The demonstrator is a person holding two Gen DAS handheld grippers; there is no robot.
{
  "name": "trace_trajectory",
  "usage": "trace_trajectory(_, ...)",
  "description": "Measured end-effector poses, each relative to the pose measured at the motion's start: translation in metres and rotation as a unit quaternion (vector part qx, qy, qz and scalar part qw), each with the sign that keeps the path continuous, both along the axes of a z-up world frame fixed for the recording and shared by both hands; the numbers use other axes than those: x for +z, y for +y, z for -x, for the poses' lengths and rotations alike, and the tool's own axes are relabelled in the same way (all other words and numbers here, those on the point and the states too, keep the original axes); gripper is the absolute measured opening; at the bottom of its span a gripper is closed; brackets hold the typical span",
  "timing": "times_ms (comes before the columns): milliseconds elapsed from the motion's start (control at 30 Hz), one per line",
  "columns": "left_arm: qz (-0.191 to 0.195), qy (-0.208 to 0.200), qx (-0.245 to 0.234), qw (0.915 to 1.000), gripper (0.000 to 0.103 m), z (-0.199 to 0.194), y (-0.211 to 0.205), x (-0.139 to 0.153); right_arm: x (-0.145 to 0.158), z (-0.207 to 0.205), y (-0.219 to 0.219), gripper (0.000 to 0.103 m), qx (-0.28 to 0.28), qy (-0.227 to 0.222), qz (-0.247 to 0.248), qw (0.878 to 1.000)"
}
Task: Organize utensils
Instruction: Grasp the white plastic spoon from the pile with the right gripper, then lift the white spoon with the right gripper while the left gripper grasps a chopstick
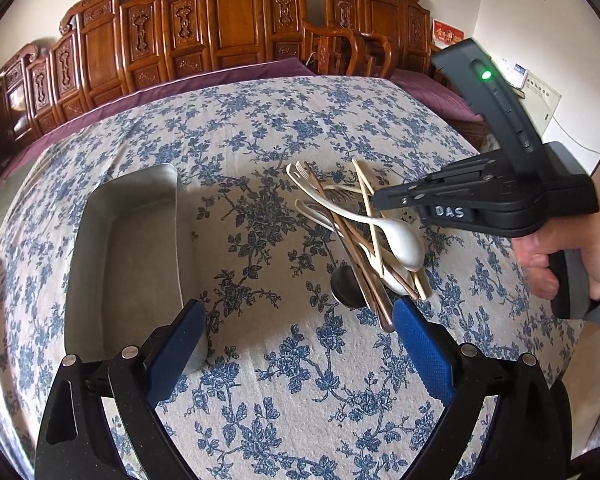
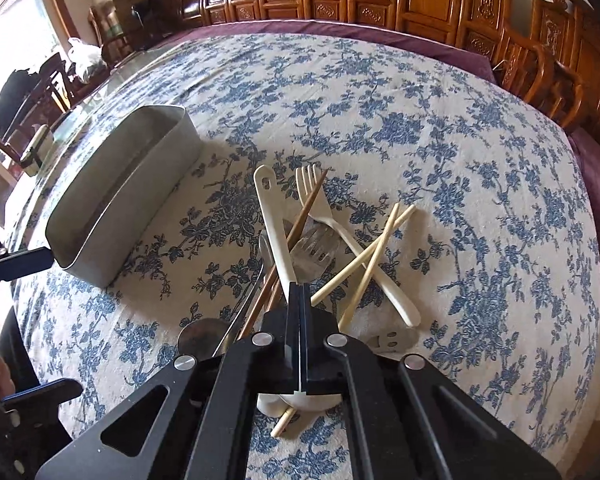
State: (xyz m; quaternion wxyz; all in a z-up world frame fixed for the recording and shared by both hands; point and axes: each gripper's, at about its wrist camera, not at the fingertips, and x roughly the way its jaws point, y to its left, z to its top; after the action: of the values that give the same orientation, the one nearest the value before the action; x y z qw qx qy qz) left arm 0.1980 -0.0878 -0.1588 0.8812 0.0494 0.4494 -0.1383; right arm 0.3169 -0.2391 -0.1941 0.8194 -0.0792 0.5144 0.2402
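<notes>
A heap of utensils (image 1: 364, 240) lies on the floral cloth: white spoon (image 2: 274, 216), white fork (image 2: 320, 208), metal fork (image 2: 316, 244), brown chopsticks (image 2: 304, 208), pale chopsticks (image 2: 372, 252) and a metal spoon (image 2: 202, 338). My right gripper (image 2: 299, 286) points down into the heap, jaws together on the white spoon's handle; the spoon's bowl (image 2: 308, 400) shows beneath them. From the left wrist view the right gripper (image 1: 376, 200) comes in from the right. My left gripper (image 1: 298, 308) hangs open and holds nothing, between the grey metal tray (image 1: 132, 240) and the heap.
The tray (image 2: 140, 208) stands left of the heap with nothing in it. Floral cloth (image 2: 420, 120) covers the table, with a purple cloth (image 1: 220, 76) at its far edge. Carved wooden chairs (image 1: 228, 20) line the far side. A person's hand (image 1: 572, 252) holds the right gripper's handle.
</notes>
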Motion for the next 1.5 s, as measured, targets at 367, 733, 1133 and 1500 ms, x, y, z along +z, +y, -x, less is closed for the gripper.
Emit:
trace_trajectory(367,-0.002,0.009,0.001,1.0,0.091,0.001,-0.002,-0.007,-0.016,0.001,0.004,0.026,0.041,0.024,0.025,0.999)
trace_trajectory(733,0.001,0.009,0.007,0.9999,0.091,0.001,0.003,-0.005,-0.032,-0.016,0.009,0.032,0.029,0.102,0.034,0.994)
trace_trajectory(1133,0.0,0.008,0.014,0.9999,0.091,0.004,0.007,-0.005,-0.013,0.002,0.002,0.007,0.015,0.067,0.013,0.998)
trace_trajectory(1500,-0.01,0.011,0.003,0.9999,0.091,-0.003,-0.008,-0.011,0.011,0.014,-0.026,0.004,-0.015,0.028,-0.018,0.999)
